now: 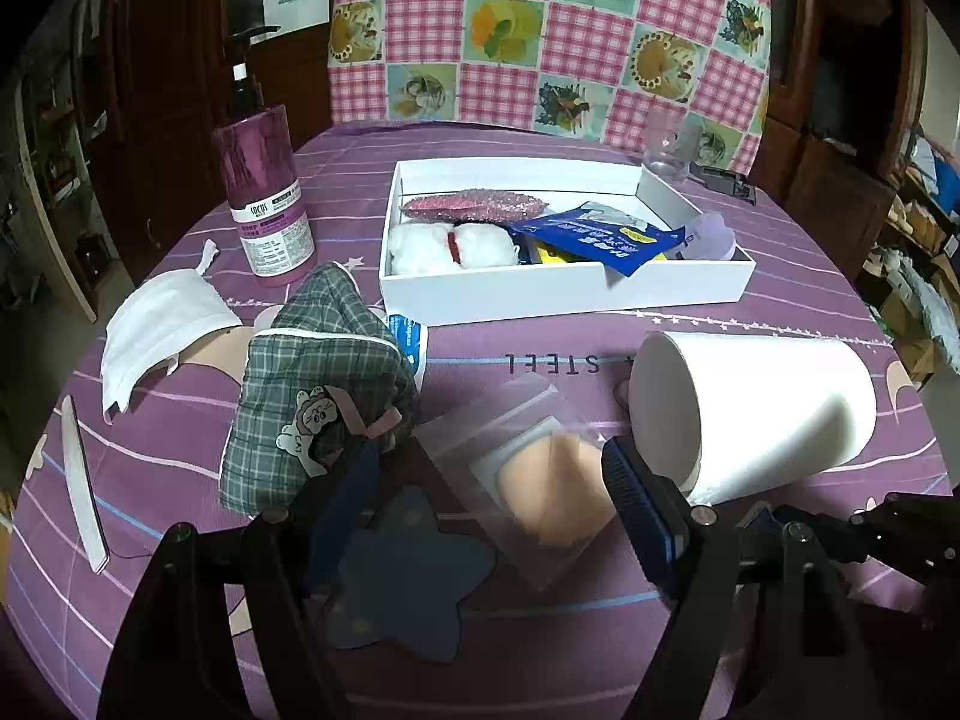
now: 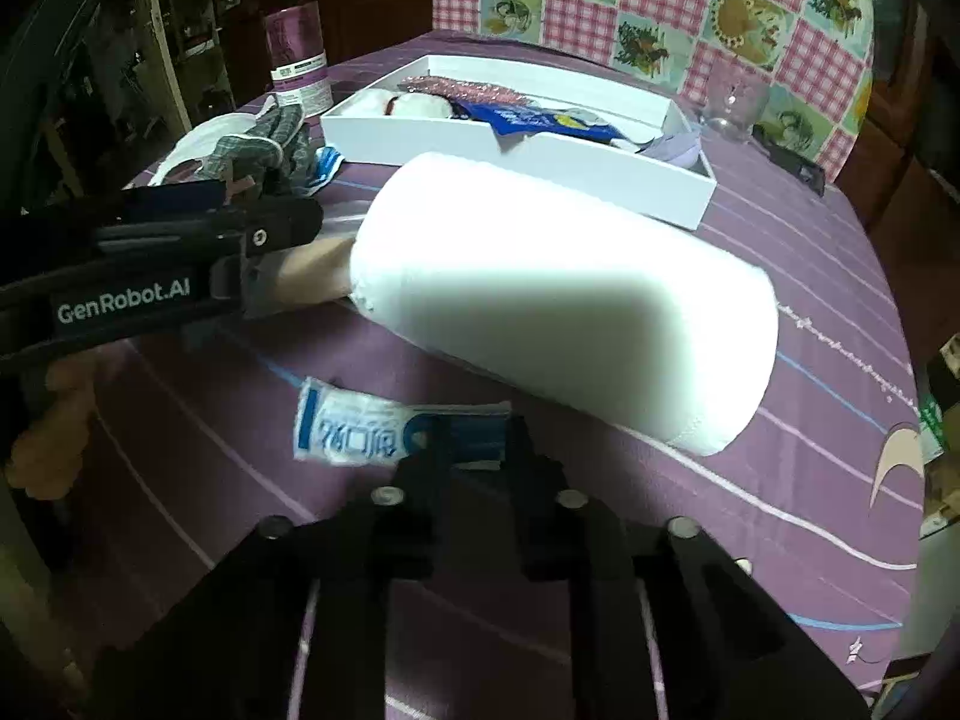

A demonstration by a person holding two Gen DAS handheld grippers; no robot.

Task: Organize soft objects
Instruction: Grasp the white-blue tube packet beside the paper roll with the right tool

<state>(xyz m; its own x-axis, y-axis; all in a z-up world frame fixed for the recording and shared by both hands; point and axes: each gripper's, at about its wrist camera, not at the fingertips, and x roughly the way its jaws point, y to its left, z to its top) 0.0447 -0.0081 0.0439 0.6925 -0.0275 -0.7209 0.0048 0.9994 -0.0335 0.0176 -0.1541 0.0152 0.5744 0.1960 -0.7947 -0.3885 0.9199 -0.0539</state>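
Note:
My left gripper is open, its fingers either side of a peach puff in a clear bag lying on the purple tablecloth. A plaid quilted mitt lies just left of it, a white face mask further left. My right gripper is shut on a small blue-and-white packet, held just above the cloth in front of a white paper roll, which also shows in the left wrist view. The white tray behind holds white fluffy pieces, a pink glittery item and a blue pouch.
A purple pump bottle stands at the back left. A nail file lies near the left table edge. A clear glass and a dark object sit behind the tray. A checked cloth covers the chair behind.

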